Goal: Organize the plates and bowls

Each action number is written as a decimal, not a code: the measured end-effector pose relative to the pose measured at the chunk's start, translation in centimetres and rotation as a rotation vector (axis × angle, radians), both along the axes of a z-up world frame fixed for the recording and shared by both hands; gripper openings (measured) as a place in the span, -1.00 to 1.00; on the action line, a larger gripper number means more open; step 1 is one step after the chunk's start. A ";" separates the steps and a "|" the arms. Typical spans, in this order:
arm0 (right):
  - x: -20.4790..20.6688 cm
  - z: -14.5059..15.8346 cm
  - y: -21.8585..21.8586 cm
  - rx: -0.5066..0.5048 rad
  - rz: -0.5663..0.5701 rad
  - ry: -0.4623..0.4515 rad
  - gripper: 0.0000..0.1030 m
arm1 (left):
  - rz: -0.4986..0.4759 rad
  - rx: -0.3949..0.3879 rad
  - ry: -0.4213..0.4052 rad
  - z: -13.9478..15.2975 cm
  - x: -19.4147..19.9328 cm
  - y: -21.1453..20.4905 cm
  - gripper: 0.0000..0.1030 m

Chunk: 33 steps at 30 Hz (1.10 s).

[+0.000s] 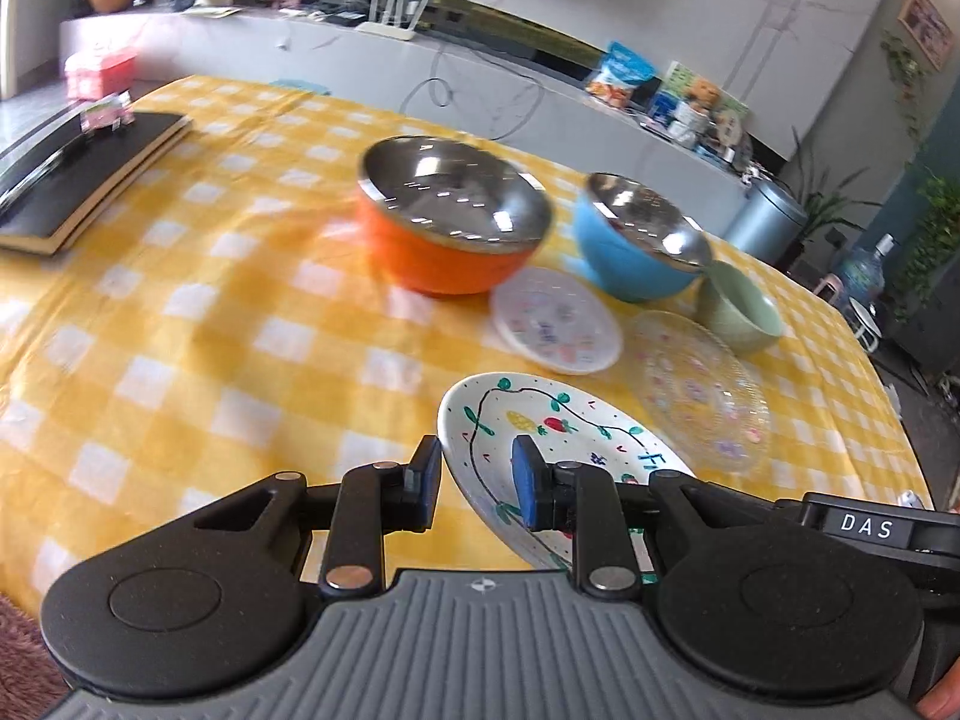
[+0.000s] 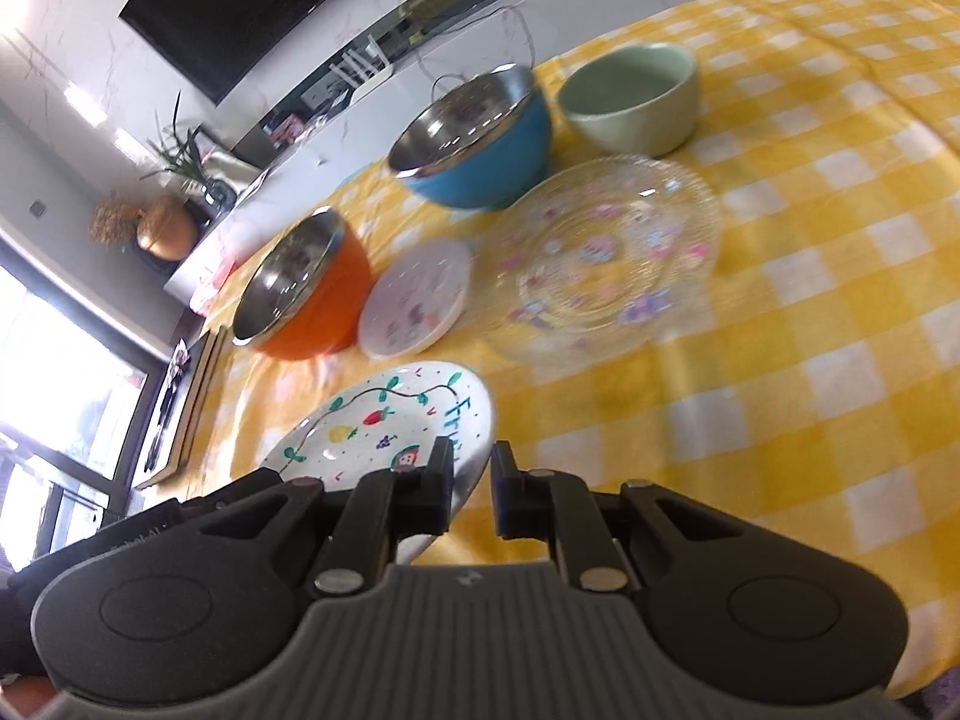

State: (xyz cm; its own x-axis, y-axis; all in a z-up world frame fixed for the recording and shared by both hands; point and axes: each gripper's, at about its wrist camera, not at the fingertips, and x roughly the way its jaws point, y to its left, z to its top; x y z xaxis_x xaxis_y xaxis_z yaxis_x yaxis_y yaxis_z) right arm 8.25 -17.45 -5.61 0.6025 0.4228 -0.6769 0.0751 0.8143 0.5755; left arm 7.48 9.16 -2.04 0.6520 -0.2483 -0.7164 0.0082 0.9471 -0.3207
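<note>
A white plate painted with fruit (image 1: 564, 420) (image 2: 372, 426) hangs tilted just above the yellow checked tablecloth (image 1: 210, 330). My left gripper (image 1: 477, 480) is shut on its left rim and my right gripper (image 2: 471, 480) is shut on the opposite rim. Beyond it stand an orange steel-lined bowl (image 1: 444, 252) (image 2: 324, 312), a blue steel-lined bowl (image 1: 624, 264) (image 2: 480, 174) and a pale green bowl (image 1: 744, 312) (image 2: 636, 120). A small white plate (image 1: 555, 321) (image 2: 417, 300) and a clear glass plate (image 1: 702, 390) (image 2: 600, 258) lie flat between them and me.
A black book (image 1: 78, 180) (image 2: 180, 402) with a small pink item on it lies at the table's far left. A pink box (image 1: 99, 75) sits behind it. A white counter with packets and a router runs along the wall behind the table.
</note>
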 end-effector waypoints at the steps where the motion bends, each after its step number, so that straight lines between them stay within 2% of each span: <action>1: 0.2 -0.1 0.6 -0.003 0.010 0.002 -0.79 | 0.013 -0.006 0.009 -0.3 0.0 0.6 -0.45; 9: 1.3 -0.8 4.7 -0.052 0.073 0.016 -0.79 | 0.073 0.011 0.047 -1.8 -0.2 3.2 -0.45; 19: 1.4 -2.1 6.3 -0.085 0.098 0.040 -0.80 | 0.089 0.060 0.071 -2.8 -0.5 3.5 -0.45; 28: 1.3 -2.0 7.3 -0.160 0.124 0.004 -0.78 | 0.095 0.071 0.064 -2.8 -0.6 3.3 -0.45; 33: 0.8 -1.3 7.6 -0.195 0.131 -0.026 -0.71 | 0.113 0.085 0.022 -1.5 -1.2 3.1 -0.40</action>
State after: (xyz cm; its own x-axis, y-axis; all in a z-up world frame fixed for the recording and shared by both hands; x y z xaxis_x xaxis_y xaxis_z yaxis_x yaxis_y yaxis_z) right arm 9.01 -9.84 -6.88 0.5698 0.3610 -0.7382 -0.0514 0.9123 0.4064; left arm 6.26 12.24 -3.58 0.6565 -0.1120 -0.7459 -0.1060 0.9654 -0.2382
